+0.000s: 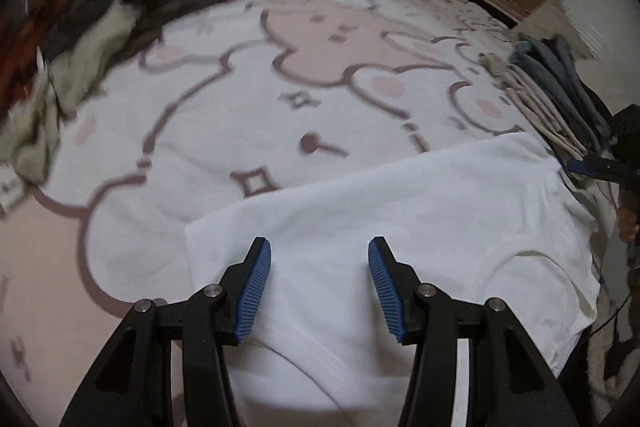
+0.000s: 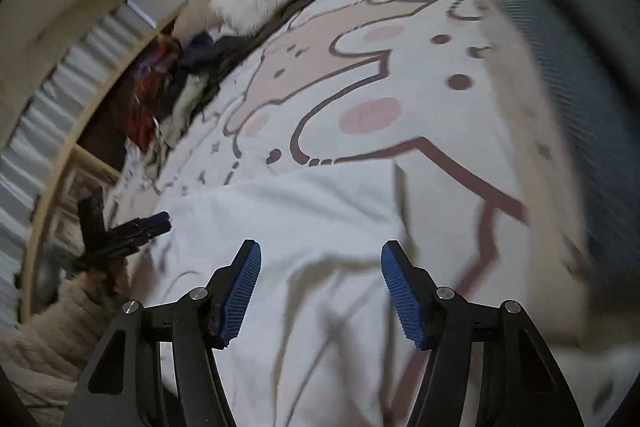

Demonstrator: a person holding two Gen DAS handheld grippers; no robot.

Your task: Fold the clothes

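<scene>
White shirt lies flat on the bed, both the left gripper and right gripper spread and empty; I'd pinch matching edges before folding evenly.

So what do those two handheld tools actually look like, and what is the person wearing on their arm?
Each tool is a black, angular plastic frame with triangular cut-outs and round silver pivot pins. It ends in two fingers faced with ribbed blue pads. The right tool is built the same way. In the right wrist view, the arm behind the left tool wears a fluffy cream sleeve. No markings can be made out.
</scene>
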